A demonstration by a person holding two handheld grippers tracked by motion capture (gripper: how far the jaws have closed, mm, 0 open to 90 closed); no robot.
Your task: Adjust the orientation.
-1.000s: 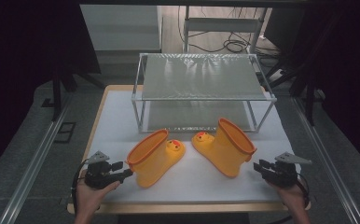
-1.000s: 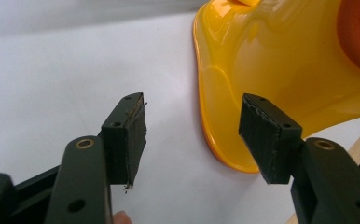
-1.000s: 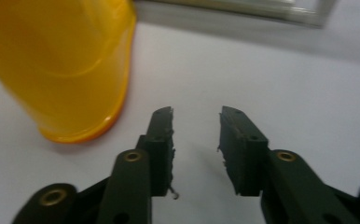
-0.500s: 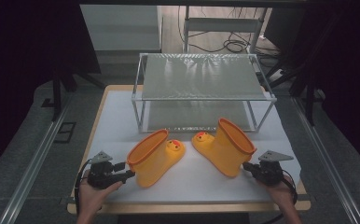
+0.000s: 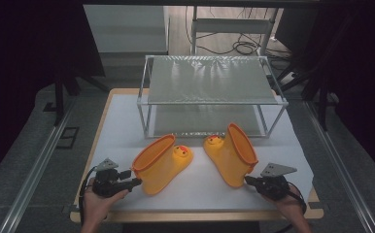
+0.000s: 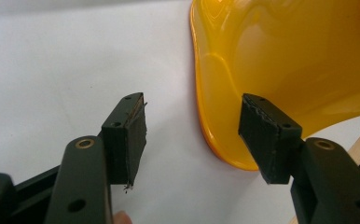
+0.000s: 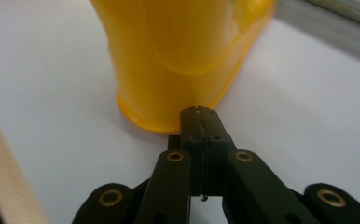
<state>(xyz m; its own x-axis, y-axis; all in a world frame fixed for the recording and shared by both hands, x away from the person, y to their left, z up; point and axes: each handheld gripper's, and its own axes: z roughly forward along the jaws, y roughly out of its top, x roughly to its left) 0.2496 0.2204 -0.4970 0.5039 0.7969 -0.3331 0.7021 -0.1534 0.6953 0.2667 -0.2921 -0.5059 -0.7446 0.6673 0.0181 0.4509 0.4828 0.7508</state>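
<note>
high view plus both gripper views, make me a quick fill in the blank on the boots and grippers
1. The two boots lying on the white table are ____ in colour.
2. The left gripper has its jaws ____, one on each side of a boot's rim.
3. The right gripper has its jaws ____, holding nothing.
4. Behind the boots stands a metal ____.

Missing words: yellow; open; shut; rack

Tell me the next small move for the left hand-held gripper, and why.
Probably ease the left hand-held gripper forward a little, then close. Its jaws stand open, and the rim of the left boot lies between them but the pads do not press it yet. The right hand-held gripper is shut, empty, at the right boot.
</note>
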